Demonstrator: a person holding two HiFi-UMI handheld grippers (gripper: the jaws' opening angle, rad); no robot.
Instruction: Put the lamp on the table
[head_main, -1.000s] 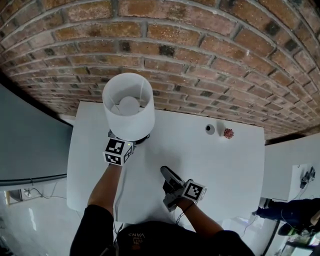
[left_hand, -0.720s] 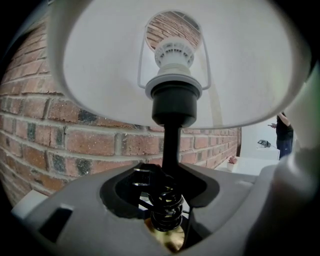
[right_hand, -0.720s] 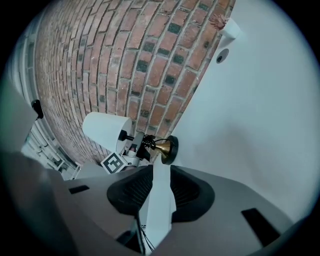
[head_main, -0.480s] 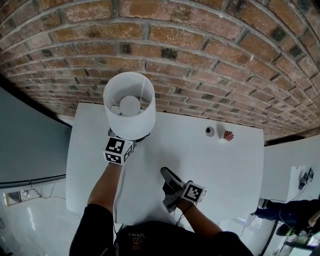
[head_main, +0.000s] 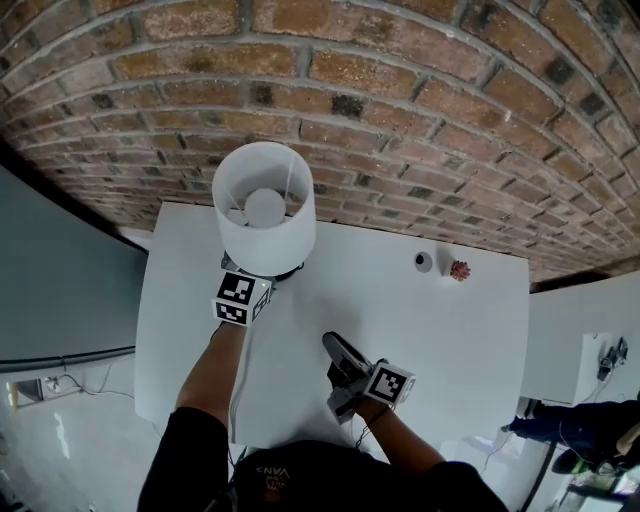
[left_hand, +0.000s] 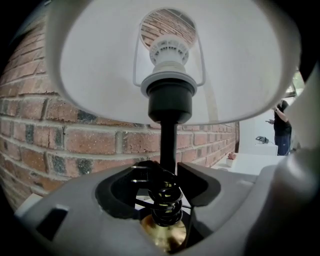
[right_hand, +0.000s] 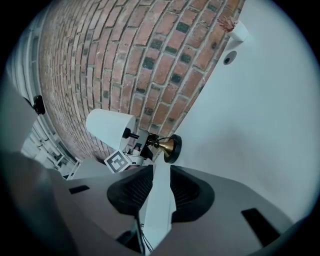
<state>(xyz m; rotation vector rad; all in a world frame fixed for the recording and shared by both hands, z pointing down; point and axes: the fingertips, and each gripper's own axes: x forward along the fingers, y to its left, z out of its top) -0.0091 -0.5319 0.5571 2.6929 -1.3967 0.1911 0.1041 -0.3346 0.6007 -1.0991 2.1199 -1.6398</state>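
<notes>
The left gripper (left_hand: 167, 174) had its dark, matt jaws opening around the lamp's (head_main: 265, 215) thin black stem (left_hand: 168, 142). The stem stood between them, with a sliver of gap showing on one side. A black cord coiled tightly round the stem just above the rounded, polished brass base (left_hand: 162, 234). Its checkered marker cube (head_main: 240, 297) sat just below the shade in the head view.

Above the jaws the stem rose into a smooth black cylindrical socket (left_hand: 170, 95) and a ribbed white collar (left_hand: 170, 52). A thin wire frame there carried the white drum shade (left_hand: 240, 60), open at the top. From above, a round white bulb (head_main: 265, 207) showed inside it. The lamp stood upright on the smooth white rectangular table (head_main: 440, 330), near its back left corner. In the right gripper view the flared brass foot rested on the tabletop.

The right gripper (right_hand: 161, 172) lay low over the table's near middle, well apart from the lamp. Its two ridged black pads (right_hand: 131, 189) stood slightly apart, with only bare white tabletop seen through the gap.

Toward the back right of the table sat a small white round object with a dark centre (head_main: 423, 262). Just beside it was a tiny pinkish, spiky thing (head_main: 459, 270). Behind the table ran a rough red-brown brick wall (head_main: 400, 100) with grey mortar lines.
</notes>
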